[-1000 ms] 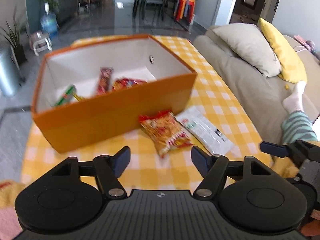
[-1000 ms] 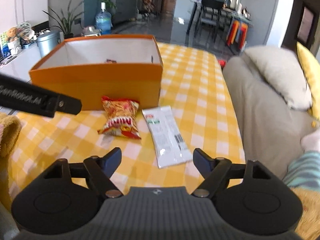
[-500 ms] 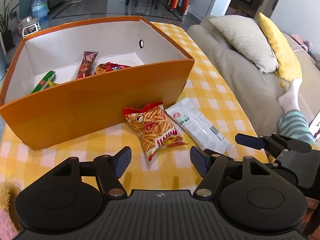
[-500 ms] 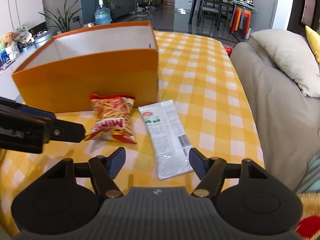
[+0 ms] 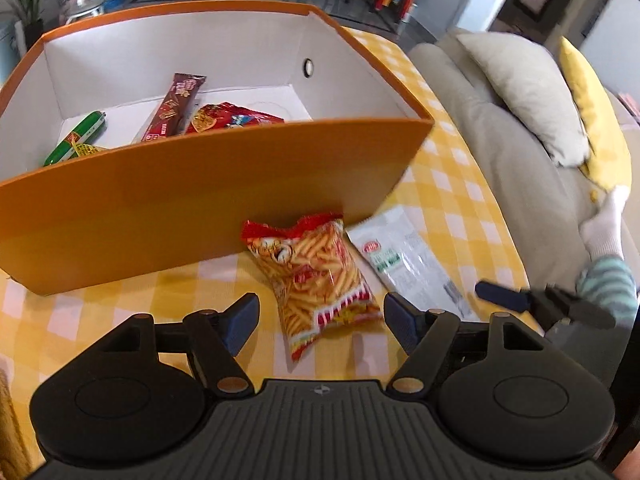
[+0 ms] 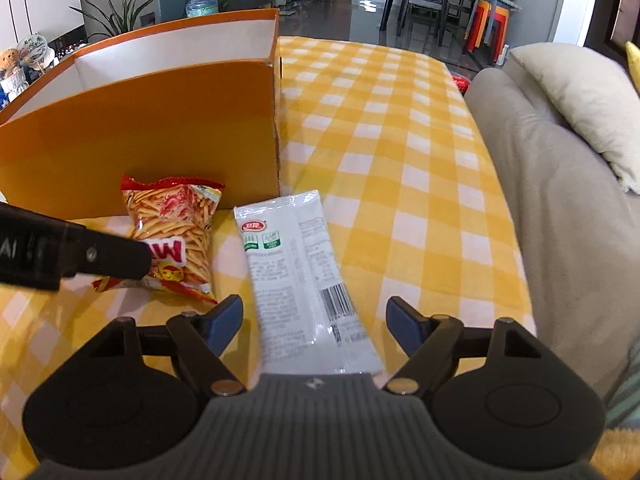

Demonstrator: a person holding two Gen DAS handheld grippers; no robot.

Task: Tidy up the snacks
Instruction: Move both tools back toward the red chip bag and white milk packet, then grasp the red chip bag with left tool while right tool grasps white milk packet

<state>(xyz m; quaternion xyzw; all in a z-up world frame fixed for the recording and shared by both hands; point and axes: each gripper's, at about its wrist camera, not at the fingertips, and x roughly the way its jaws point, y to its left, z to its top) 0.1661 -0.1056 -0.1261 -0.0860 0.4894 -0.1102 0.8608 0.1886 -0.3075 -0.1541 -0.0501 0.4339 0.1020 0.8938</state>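
The left gripper (image 5: 318, 318) is spreading its fingers (image 5: 240, 320) wider, and the lower end of the red chip bag (image 5: 316, 276) is lying between them, untouched by either pad. The right gripper (image 6: 314, 320) is likewise opening its fingers (image 6: 224, 322), which are straddling the near end of the white snack packet (image 6: 300, 272) without pressing on it. Neither gripper is holding anything.

Both packs are lying flat on the yellow checked tabletop (image 6: 400, 184), side by side and just apart, with the chip bag's top edge sitting against the front wall of the orange box (image 5: 200, 196). Inside the box, a brown bar (image 5: 174, 106), a red packet (image 5: 228, 118) and a green stick (image 5: 78, 138) are already resting on the white floor.

The step in hand looks like a two-handed pick, one pack per gripper. To do it well, each pair of fingers should be coming down until the tips are nearly brushing the cloth, then pinching across the narrow width of its pack so the film bunches into a ridge rather than slipping out. The chip bag is puffy and should crumple easily; the white packet is flat and slick, so a low, square approach matters more there. The two grippers are sitting close together, so keeping them from bumping is worth watching, and each lift must clear the box's tall front wall.
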